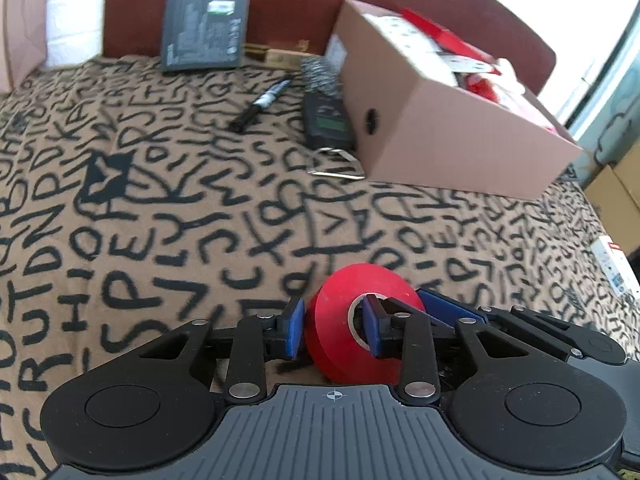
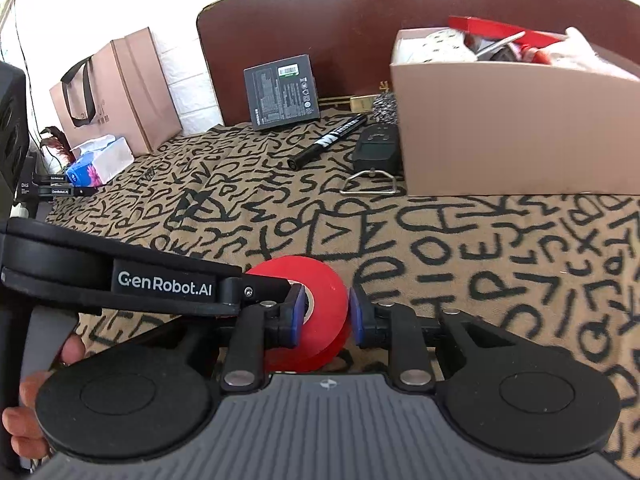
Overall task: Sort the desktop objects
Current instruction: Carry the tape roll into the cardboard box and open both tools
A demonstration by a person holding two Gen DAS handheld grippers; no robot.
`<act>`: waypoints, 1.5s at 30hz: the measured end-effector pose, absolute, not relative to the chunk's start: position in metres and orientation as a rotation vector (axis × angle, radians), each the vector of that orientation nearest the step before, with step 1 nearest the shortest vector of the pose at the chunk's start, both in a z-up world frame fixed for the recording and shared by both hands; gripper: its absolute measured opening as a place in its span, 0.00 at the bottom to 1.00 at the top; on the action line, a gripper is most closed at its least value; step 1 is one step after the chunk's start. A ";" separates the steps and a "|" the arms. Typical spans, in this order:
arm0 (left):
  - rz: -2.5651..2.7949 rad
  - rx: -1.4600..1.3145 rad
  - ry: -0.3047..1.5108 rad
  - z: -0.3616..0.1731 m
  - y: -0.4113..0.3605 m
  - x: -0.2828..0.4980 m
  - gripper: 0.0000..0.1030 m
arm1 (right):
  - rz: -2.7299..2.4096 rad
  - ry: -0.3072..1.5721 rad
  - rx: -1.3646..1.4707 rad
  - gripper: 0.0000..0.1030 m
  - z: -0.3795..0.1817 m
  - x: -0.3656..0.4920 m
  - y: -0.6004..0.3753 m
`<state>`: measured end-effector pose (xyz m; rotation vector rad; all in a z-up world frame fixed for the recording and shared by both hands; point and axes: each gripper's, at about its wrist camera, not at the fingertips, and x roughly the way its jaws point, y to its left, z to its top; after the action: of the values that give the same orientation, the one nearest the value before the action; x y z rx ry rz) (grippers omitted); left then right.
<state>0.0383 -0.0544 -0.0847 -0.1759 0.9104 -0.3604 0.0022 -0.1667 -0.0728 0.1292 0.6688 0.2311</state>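
Note:
A red tape roll (image 1: pixel 352 332) stands tilted on the patterned cloth, held from both sides. My left gripper (image 1: pixel 334 330) is shut on one wall of the roll, with one blue pad outside and one inside the core. My right gripper (image 2: pixel 326 314) is shut on the opposite wall of the red tape roll (image 2: pixel 320 312); its left pad sits at the core and its right pad on the outer face. The left gripper's arm (image 2: pixel 160 286) enters the right wrist view from the left.
An open cardboard box (image 1: pixel 440 120) full of items stands at the back right. A black marker (image 1: pixel 262 100), a dark handheld scale (image 1: pixel 326 120) with a metal loop (image 1: pixel 338 166) and a dark flat box (image 1: pixel 204 32) lie behind. A paper bag (image 2: pixel 116 88) and a tissue pack (image 2: pixel 100 162) sit at the left.

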 end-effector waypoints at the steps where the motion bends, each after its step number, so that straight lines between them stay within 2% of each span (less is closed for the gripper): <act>1: -0.371 -0.171 0.902 -0.080 -0.059 0.036 0.32 | 0.224 0.664 0.131 0.26 -0.070 -0.002 -0.170; 10: -0.458 -0.127 0.770 -0.025 -0.114 0.044 0.32 | 0.134 0.541 0.141 0.26 -0.024 -0.019 -0.213; 21: -0.519 -0.091 0.621 0.033 -0.175 0.105 0.32 | 0.051 0.364 0.168 0.26 0.036 0.024 -0.269; 32: -0.548 -0.064 0.635 0.024 -0.214 0.177 0.33 | 0.009 0.349 0.212 0.26 0.023 0.097 -0.337; 40: -0.534 -0.055 0.663 0.005 -0.214 0.205 0.33 | 0.031 0.371 0.209 0.26 0.007 0.127 -0.346; 41: -0.535 -0.054 0.664 0.002 -0.213 0.206 0.35 | 0.036 0.377 0.206 0.26 0.004 0.130 -0.345; 44: -0.502 -0.064 0.656 -0.001 -0.211 0.205 0.67 | 0.051 0.384 0.198 0.28 -0.002 0.132 -0.343; 45: -0.470 -0.060 0.641 -0.001 -0.210 0.205 0.75 | 0.056 0.379 0.197 0.29 -0.003 0.131 -0.343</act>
<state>0.2048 -0.2098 -0.0010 -0.0596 0.6414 -0.4704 0.1314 -0.3425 -0.0028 0.1967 0.3788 0.0559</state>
